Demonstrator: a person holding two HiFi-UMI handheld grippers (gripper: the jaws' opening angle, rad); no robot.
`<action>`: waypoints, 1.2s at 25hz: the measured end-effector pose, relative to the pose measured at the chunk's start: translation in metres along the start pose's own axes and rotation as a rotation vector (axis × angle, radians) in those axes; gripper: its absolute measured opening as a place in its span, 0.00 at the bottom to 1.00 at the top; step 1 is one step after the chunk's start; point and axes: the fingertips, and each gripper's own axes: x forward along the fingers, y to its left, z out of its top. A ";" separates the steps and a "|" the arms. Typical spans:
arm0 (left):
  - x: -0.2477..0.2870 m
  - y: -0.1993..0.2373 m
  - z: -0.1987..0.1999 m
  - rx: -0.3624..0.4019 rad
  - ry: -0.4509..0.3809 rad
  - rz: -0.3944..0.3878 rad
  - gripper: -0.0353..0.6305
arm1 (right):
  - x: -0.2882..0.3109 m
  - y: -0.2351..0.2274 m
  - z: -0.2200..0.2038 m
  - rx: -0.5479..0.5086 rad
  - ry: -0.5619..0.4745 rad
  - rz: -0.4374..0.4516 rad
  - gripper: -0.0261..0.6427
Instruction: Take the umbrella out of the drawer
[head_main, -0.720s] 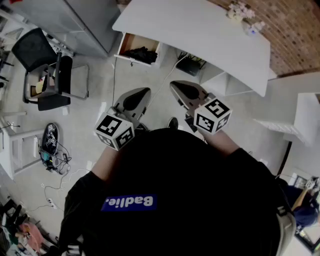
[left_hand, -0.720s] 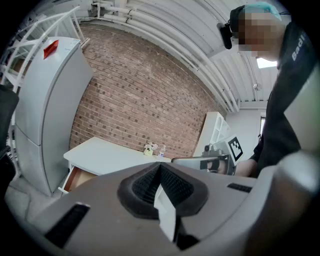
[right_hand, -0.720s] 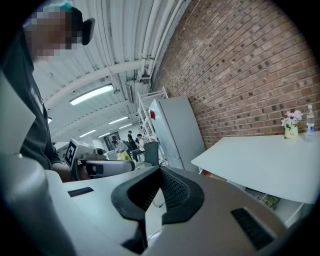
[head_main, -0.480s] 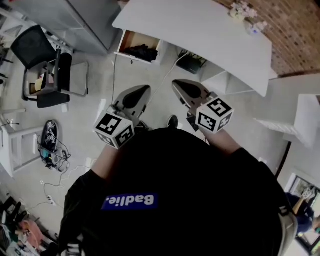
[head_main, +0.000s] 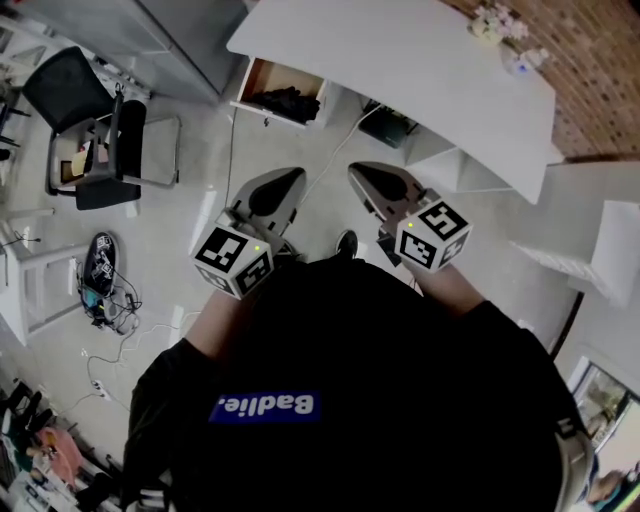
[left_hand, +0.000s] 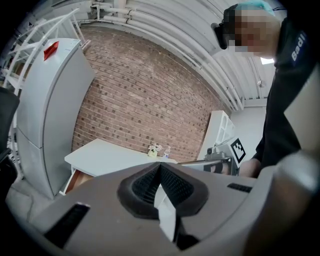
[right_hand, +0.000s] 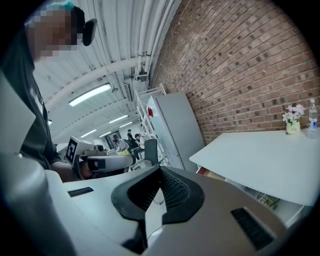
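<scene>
Head view: black bundle, likely the umbrella (head_main: 286, 103), lies in the open wooden drawer (head_main: 268, 76) under the white desk (head_main: 400, 60), well ahead. Left gripper (head_main: 288, 182) and right gripper (head_main: 360, 172) are closed and empty. Step closer, open one gripper early, grab mid-bundle, lift clear of the drawer front.

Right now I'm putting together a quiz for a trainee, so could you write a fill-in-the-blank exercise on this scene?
The drawer under the white table stands ___.
The left claw and the right claw are both ___, holding nothing.
The wall beyond the table is ___.
Missing words: open; shut; brick.
</scene>
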 end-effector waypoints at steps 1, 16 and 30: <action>0.003 0.001 -0.001 0.000 0.001 0.007 0.06 | -0.001 -0.004 0.000 0.001 -0.001 0.005 0.08; 0.049 0.001 0.002 0.040 0.009 0.128 0.06 | -0.022 -0.069 0.005 0.009 -0.011 0.067 0.08; 0.106 0.122 0.014 0.058 0.081 -0.016 0.06 | 0.071 -0.120 0.043 0.035 0.008 -0.072 0.08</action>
